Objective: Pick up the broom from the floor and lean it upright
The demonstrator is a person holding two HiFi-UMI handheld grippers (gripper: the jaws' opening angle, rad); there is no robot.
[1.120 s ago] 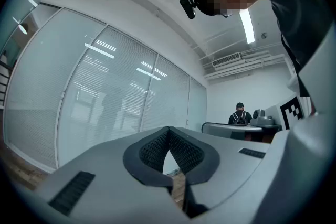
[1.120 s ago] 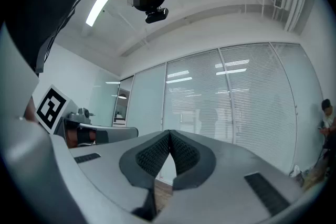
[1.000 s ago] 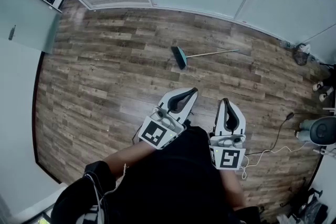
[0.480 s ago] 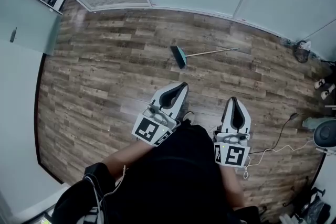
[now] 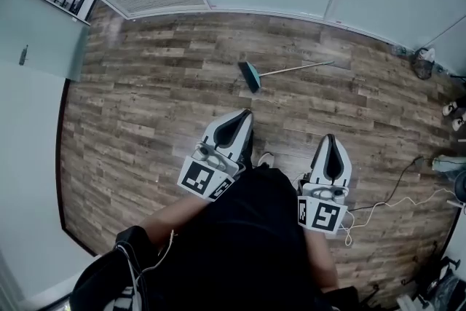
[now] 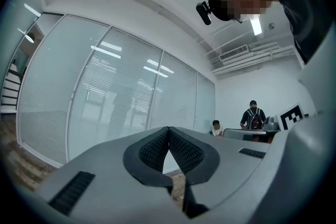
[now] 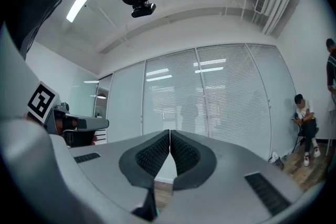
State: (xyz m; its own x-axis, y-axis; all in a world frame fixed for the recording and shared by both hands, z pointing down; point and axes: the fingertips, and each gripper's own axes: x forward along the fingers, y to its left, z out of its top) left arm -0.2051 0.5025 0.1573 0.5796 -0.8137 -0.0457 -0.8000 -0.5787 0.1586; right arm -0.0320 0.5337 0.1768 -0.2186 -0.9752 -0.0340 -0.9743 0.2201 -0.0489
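Fingers (image 6: 155,150) on my left gripper (image 5: 245,115) pressed together on nothing, right gripper (image 5: 331,138) the same, both held level at my waist. The broom (image 5: 282,71) lies flat on the wooden floor (image 5: 145,105), well ahead, untouched. Nothing's done yet, I reckon: approach, grasp, lift and lean all remain
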